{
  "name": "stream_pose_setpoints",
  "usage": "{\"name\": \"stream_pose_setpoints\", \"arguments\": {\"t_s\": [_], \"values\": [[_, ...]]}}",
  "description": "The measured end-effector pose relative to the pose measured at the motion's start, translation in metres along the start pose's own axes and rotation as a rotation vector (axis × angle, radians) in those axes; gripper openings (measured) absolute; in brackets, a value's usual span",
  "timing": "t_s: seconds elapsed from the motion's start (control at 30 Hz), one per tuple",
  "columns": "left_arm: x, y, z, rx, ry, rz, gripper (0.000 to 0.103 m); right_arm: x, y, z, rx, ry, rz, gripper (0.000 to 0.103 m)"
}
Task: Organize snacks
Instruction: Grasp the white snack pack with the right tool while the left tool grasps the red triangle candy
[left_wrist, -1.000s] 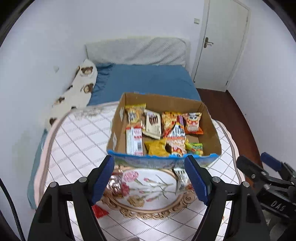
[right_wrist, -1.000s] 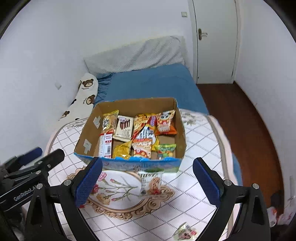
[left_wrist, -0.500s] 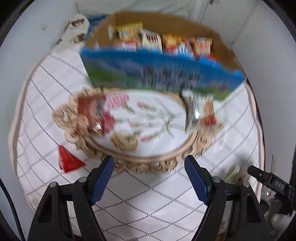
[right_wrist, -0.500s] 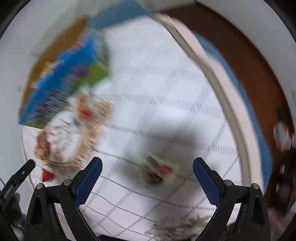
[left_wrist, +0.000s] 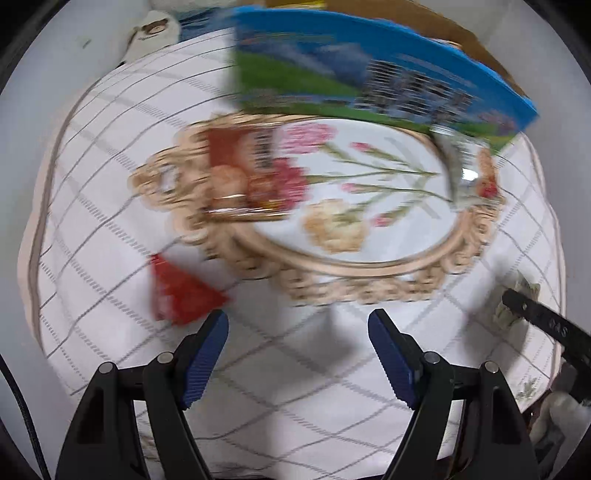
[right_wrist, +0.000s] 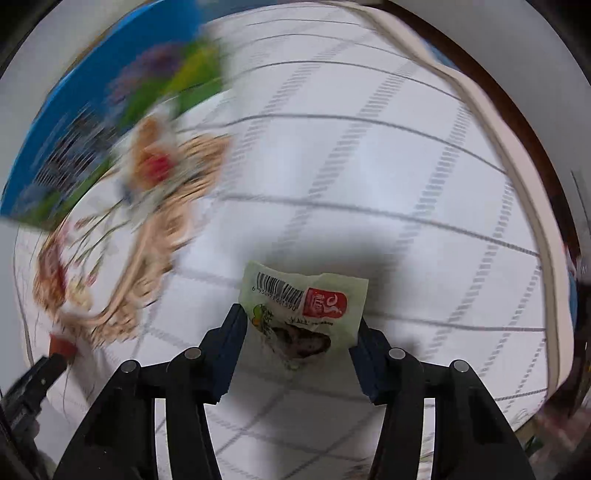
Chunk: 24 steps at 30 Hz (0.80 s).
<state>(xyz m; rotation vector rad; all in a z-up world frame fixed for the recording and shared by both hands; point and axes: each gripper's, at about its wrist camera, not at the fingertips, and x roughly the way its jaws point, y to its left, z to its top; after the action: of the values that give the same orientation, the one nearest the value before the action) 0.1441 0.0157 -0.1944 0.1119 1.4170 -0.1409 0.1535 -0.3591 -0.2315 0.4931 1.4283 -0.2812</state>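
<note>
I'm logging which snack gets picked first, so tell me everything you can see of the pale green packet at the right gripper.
The pale green packet is a small, crinkled plastic wrapper with a barcode near its top edge, a red logo patch and a picture of dark food lower down. It lies flat on the checked tablecloth, apart from the other snacks. The right gripper has just been closing on it: its blue pads now press the packet's two sides. In the left wrist view only a blurred corner shows.
</note>
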Motion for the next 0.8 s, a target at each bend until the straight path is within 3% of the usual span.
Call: {"name": "stream_pose_setpoints", "arguments": {"t_s": [0.03, 0.07, 0.13, 0.27, 0.43, 0.5, 0.57, 0.73, 0.8], "values": [[0.001, 0.014, -0.002, -0.025, 0.007, 0.006, 0.077, 0.002, 0.014, -0.005, -0.036, 0.005, 0.003, 0.044], [0.002, 0.025, -0.003, -0.050, 0.015, 0.006, 0.077, 0.006, 0.029, -0.010, -0.075, 0.018, 0.014, 0.040], [0.007, 0.053, -0.007, -0.131, 0.041, -0.003, 0.077, 0.015, 0.054, -0.019, -0.124, 0.051, 0.045, 0.040], [0.022, 0.104, -0.016, -0.326, 0.109, -0.102, 0.077, 0.030, 0.091, -0.030, -0.221, 0.069, 0.039, 0.041], [0.043, 0.130, -0.021, -0.489, 0.178, -0.269, 0.077, 0.037, 0.091, -0.027, -0.201, 0.117, 0.081, 0.043], [0.051, 0.134, -0.020, -0.520, 0.200, -0.304, 0.077, 0.042, 0.087, -0.016, -0.159, 0.148, 0.113, 0.051], [0.056, 0.137, -0.017, -0.542, 0.204, -0.320, 0.077, 0.046, 0.077, -0.013, -0.114, 0.175, 0.139, 0.063], [0.059, 0.147, 0.005, -0.561, 0.170, -0.283, 0.077, 0.039, 0.057, -0.014, -0.064, 0.176, 0.212, 0.065], [0.059, 0.149, 0.007, -0.561, 0.145, -0.258, 0.067, 0.035, 0.060, -0.007, -0.061, 0.168, 0.233, 0.065]]}}
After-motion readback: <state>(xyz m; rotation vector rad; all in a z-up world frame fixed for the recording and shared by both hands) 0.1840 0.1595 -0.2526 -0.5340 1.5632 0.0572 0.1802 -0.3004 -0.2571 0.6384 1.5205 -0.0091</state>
